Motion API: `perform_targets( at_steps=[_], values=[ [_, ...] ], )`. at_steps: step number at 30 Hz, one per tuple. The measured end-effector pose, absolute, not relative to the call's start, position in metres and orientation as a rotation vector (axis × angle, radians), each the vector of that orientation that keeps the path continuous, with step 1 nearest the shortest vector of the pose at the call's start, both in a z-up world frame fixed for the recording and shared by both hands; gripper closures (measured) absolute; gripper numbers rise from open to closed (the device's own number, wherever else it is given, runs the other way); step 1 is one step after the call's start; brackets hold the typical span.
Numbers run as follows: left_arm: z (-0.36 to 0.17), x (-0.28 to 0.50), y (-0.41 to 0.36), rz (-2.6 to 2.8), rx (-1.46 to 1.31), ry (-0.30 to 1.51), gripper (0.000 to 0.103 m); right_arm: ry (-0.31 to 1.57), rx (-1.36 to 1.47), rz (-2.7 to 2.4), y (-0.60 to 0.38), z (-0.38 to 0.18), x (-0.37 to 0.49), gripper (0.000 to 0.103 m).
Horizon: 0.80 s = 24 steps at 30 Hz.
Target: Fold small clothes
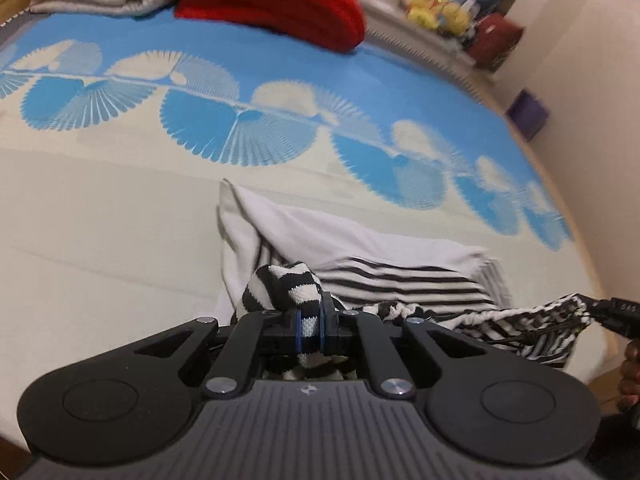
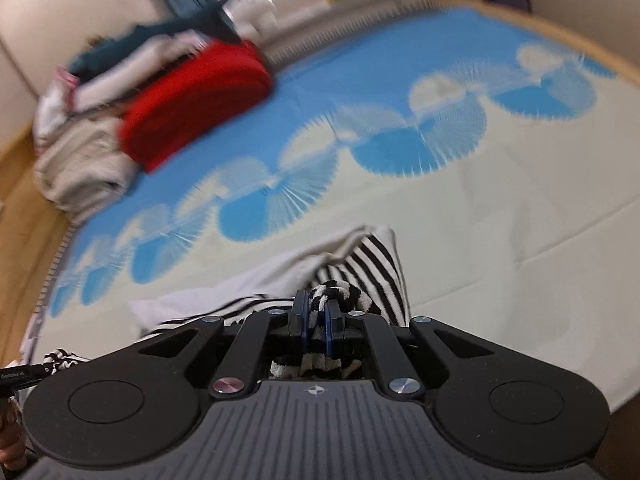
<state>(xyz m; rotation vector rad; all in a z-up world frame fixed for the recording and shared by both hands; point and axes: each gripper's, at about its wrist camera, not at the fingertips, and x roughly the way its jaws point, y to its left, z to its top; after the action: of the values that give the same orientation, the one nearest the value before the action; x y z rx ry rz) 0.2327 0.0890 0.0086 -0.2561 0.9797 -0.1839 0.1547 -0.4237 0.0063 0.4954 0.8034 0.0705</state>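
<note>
Left claw (image 1: 310,326) and right claw (image 2: 316,322) each pinch the black-and-white striped knit garment (image 1: 400,284) (edge held taut), lifting it above the blue-patterned bedsheet (image 1: 120,208) for folding.

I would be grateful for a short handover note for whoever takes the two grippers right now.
Left gripper: shut on an edge of the striped garment.
Right gripper: shut on another bunched edge of the same garment.
Garment: lies on the bedspread, white inner side partly turned up, the held edge stretched between the grippers.
Done: both edges gripped; a fold seems under way.
Left: finish the fold, flatten, release. The folded red blanket sits at the far end.
</note>
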Motion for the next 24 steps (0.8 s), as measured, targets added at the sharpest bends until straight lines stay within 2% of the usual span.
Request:
perform_targets(
  at_steps=[3,6,9,11,12,13,18,20,22,24],
  values=[
    [-0.016,0.258,0.09,-0.169,-0.266,1.022,0.093,0.872,0.46,0.045,-0.415,-0.016,0.199,0.096],
    [-0.028,0.273,0.108,-0.126,-0.424,1.079,0.083,0.915,0.427,0.034,-0.408,-0.038,0.226,0.093],
    [-0.018,0.275,0.132,-0.079,-0.535,1.011,0.07,0.91,0.5,0.004,-0.418,-0.037,0.232,0.085],
    [-0.009,0.269,0.147,-0.037,-0.563,0.957,0.067,0.82,0.509,-0.001,-0.426,-0.022,0.224,0.078],
    [-0.006,0.266,0.152,-0.025,-0.565,0.946,0.067,0.779,0.475,-0.015,-0.429,-0.014,0.219,0.071],
    [-0.004,0.263,0.155,-0.018,-0.557,0.943,0.067,0.749,0.436,-0.028,-0.431,-0.007,0.214,0.066],
    [0.001,0.246,0.143,-0.058,-0.377,0.984,0.06,0.752,0.297,-0.014,-0.438,-0.008,0.193,0.064],
    [0.003,0.24,0.13,-0.082,-0.272,0.977,0.055,0.775,0.24,-0.01,-0.436,-0.013,0.187,0.064],
    [0.001,0.237,0.117,-0.131,-0.191,0.985,0.043,0.786,0.2,0.0,-0.434,-0.013,0.183,0.063],
    [0.002,0.241,0.106,-0.164,-0.124,0.989,0.041,0.775,0.18,0.021,-0.43,-0.011,0.179,0.058]
  ],
)
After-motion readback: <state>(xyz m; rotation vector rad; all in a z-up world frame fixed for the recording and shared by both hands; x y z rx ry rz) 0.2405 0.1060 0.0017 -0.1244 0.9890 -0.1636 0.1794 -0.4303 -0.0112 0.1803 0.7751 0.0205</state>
